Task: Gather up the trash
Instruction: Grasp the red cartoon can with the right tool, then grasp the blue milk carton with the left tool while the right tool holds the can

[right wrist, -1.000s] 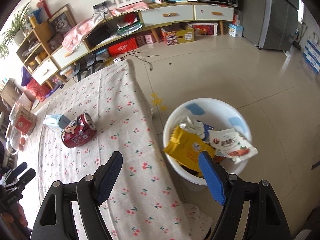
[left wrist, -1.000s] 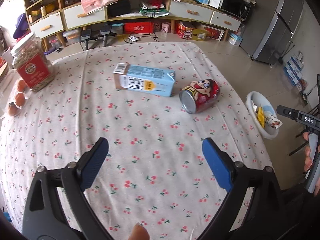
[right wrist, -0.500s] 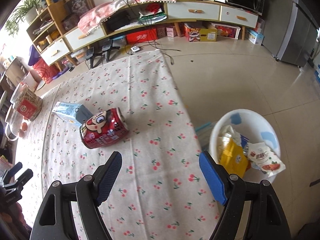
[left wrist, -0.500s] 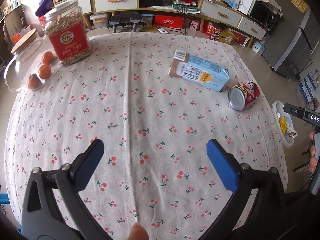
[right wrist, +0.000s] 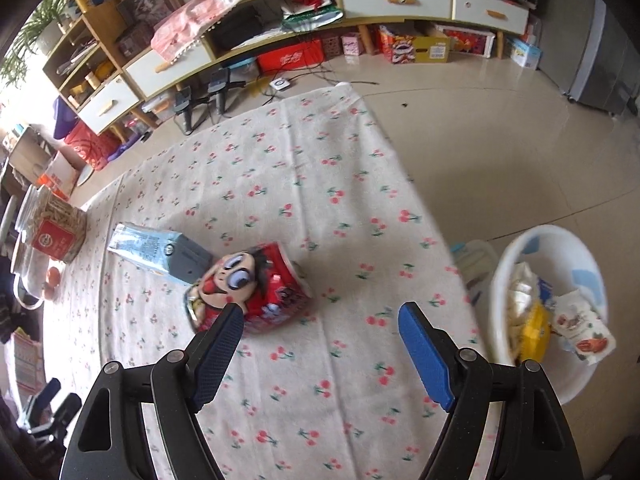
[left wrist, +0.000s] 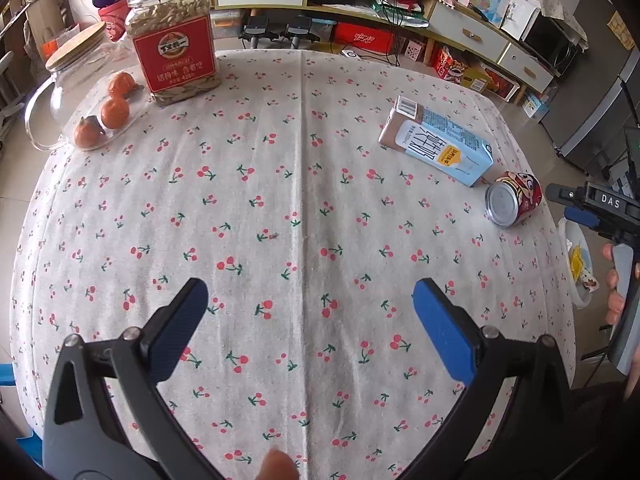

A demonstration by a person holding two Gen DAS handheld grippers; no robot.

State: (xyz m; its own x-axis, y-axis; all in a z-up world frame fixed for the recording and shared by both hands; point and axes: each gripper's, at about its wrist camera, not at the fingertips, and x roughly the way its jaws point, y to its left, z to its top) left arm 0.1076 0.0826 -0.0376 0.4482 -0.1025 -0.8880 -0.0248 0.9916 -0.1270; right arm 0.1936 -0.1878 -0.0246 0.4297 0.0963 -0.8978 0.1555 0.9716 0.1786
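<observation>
1. Your right gripper [right wrist: 320, 344] has its blue-padded jaws spread wide and holds nothing; bare cherry-print tablecloth [right wrist: 312, 400] shows between the pads.
2. Your left gripper [left wrist: 308, 320] is also wide open and empty, hanging over the middle of the table, well apart from any trash.
3. The red can [right wrist: 248, 292] lies on its side just ahead of your right gripper's left pad, slightly left of the gap between the jaws. The picture is blurred there, so I cannot tell whether the pad touches it.
4. The blue carton [right wrist: 160, 250] lies flat just beyond the can, up and to the left, and seems to touch it.
5. The white bin [right wrist: 516, 256], already holding wrappers, sits on the floor to the right of your right gripper, below the table edge.
6. The can's long axis runs slantwise across your jaw line; in the left view its silver end [left wrist: 502, 204] faces your left gripper.
7. The step in hand looks like reaching for the can. Shift your right gripper left until the can sits centred between the pads, and turn your wrist so they close on its curved sides, not its ends.
8. Close gently: a can on its side will likely roll if nudged.
</observation>
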